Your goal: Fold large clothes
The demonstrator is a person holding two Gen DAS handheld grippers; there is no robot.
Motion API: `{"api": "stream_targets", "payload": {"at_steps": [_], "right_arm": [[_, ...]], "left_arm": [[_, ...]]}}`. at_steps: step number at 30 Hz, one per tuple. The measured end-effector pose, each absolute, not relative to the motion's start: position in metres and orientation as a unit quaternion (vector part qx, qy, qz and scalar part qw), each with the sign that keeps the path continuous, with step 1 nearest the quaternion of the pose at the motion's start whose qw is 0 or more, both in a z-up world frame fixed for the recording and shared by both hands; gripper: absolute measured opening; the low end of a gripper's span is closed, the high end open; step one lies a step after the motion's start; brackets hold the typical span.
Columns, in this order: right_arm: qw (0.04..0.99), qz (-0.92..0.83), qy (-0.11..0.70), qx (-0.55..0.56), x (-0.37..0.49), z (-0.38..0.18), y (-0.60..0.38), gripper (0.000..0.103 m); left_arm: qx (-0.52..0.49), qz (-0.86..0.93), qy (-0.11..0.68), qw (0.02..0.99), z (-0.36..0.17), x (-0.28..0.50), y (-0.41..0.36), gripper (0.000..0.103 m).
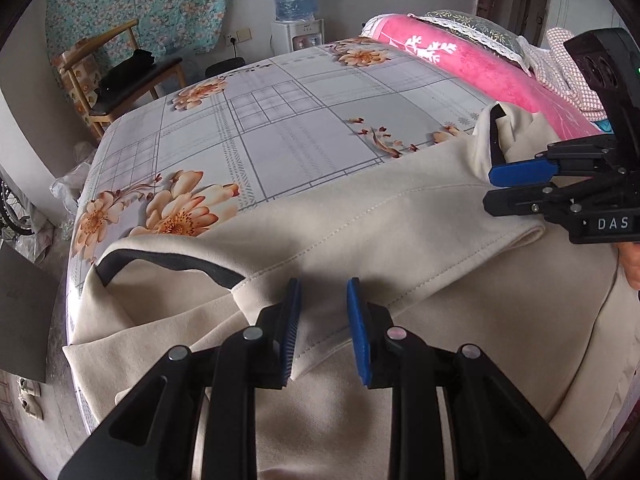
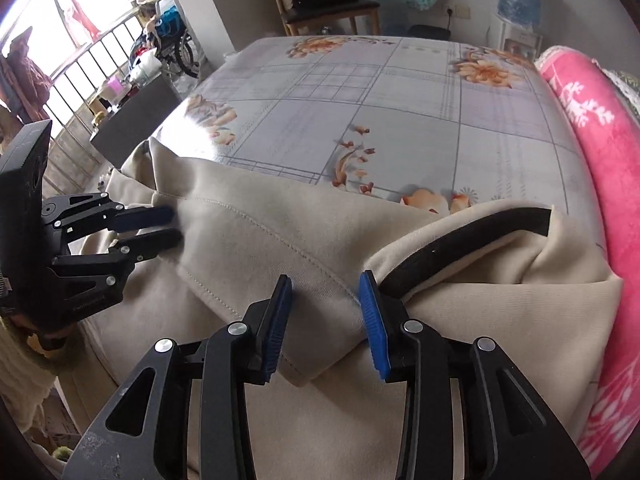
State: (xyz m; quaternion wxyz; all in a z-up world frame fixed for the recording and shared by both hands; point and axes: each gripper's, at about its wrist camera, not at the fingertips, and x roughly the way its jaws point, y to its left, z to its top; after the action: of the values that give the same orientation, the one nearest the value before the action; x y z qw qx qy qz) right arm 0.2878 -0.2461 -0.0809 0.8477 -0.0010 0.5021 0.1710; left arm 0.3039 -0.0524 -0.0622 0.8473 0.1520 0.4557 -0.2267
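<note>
Looking down on a beige garment [image 1: 360, 220] spread over the near end of a bed [image 1: 280, 128] with a flowered sheet, doubled over so a stitched hem runs across the top. Straddling that folded edge with the left hand-held gripper [image 1: 324, 320], jaws partly apart and cloth filling the gap; cannot tell whether the pads pinch it. Straddling the same fold farther along with the right hand-held gripper [image 2: 326, 308], jaws wider and clear of the cloth, beside the black trim [image 2: 460, 236]. Bordering the bed, a pink blanket [image 1: 460, 64].
</note>
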Motion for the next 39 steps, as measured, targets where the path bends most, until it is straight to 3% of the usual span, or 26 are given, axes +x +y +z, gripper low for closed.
{"api": "stream_targets", "payload": {"at_steps": [6,10,13,22,33,34,38,39], "right_arm": [[0.857,0.218,0.467,0.024,0.295,-0.042,-0.225,0.022],[0.840,0.264,0.473,0.015,0.310,-0.061,-0.189,0.011],[0.829,0.260,0.494,0.013,0.315,-0.092,-0.179,0.010],[0.838,0.195,0.510,-0.008,0.292,-0.090,-0.203,0.009],[0.848,0.153,0.504,0.057,0.268,-0.088,-0.255,0.008],[0.849,0.144,0.503,0.068,0.264,-0.082,-0.259,0.009],[0.861,0.136,0.480,0.098,0.234,-0.054,-0.271,0.036],[0.862,0.139,0.476,0.103,0.225,-0.049,-0.272,0.039]], "left_arm": [[0.133,-0.238,0.449,0.851,-0.064,0.305,-0.046,0.023],[0.111,-0.244,0.450,0.852,-0.063,0.303,-0.039,0.023],[0.103,-0.241,0.453,0.852,-0.063,0.304,-0.036,0.023],[0.086,-0.245,0.454,0.852,-0.064,0.303,-0.033,0.023],[0.034,-0.213,0.480,0.850,-0.059,0.303,-0.028,0.023],[0.031,-0.206,0.482,0.851,-0.054,0.301,-0.027,0.023],[0.004,-0.191,0.462,0.866,-0.020,0.276,-0.010,0.023],[-0.010,-0.190,0.456,0.869,-0.011,0.267,-0.002,0.023]]}}
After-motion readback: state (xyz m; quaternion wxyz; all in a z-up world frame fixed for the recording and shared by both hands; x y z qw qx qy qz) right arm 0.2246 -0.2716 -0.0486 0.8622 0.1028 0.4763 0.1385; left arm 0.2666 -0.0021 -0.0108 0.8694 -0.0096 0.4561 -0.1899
